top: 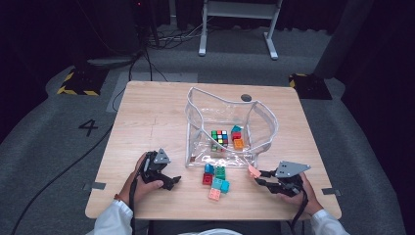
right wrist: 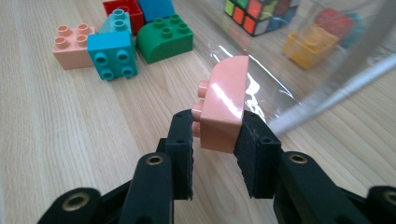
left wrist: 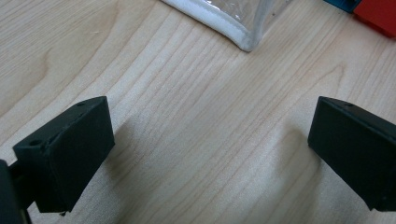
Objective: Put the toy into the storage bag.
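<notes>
My right gripper (right wrist: 215, 140) is shut on a curved pink brick (right wrist: 225, 102), held just above the table beside the clear plastic pouch (top: 262, 128). From above, that gripper (top: 258, 177) sits at the pouch's front right corner with the pink brick (top: 253, 171) at its tip. Inside the pouch lie a colour cube (top: 219, 138), an orange brick (top: 238, 143) and a red brick (top: 236, 135). A cluster of loose bricks (top: 217, 179) lies in front of the pouch. My left gripper (top: 171, 182) rests near the front left, open, with bare wood between its pads (left wrist: 70, 154).
The loose cluster holds a green brick (right wrist: 165, 37), a teal brick (right wrist: 112, 55), a pink square brick (right wrist: 72, 45) and a red brick (right wrist: 121, 11). The pouch's white-trimmed corner (left wrist: 245, 42) lies ahead of the left gripper. The table's front edge (top: 210, 215) is close to both hands.
</notes>
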### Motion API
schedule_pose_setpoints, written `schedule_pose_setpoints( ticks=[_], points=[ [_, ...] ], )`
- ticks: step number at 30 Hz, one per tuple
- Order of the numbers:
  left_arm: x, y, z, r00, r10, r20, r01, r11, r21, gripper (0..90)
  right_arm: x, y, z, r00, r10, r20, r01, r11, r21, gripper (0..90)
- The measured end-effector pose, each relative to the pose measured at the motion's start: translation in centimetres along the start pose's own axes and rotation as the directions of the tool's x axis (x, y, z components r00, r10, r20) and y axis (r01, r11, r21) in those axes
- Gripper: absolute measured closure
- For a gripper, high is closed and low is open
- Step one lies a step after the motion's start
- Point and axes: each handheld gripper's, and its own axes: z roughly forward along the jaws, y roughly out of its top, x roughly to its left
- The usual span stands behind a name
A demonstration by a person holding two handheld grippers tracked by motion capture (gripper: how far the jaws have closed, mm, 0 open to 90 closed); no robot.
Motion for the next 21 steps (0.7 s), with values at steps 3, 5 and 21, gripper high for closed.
schedule_pose_setpoints(
  ticks=[3,5,21],
  points=[
    [0.0,0.0,0.0,1.0,0.0,0.0,0.0,1.0,0.0,0.4,-0.4,-0.5,-1.1,0.9997,0.017,0.018,-0.017,1.0,-0.015,67.9],
    [0.0,0.0,0.0,1.0,0.0,0.001,0.0,1.0,0.0,0.4,-0.8,-0.8,-1.9,0.9991,0.031,0.03,-0.03,0.999,-0.028,67.9],
    [0.0,0.0,0.0,1.0,-0.003,0.0,0.003,1.0,-0.002,0.4,-7.9,0.5,-8.3,0.9714,0.104,0.213,-0.079,0.989,-0.124,67.9]
  ],
)
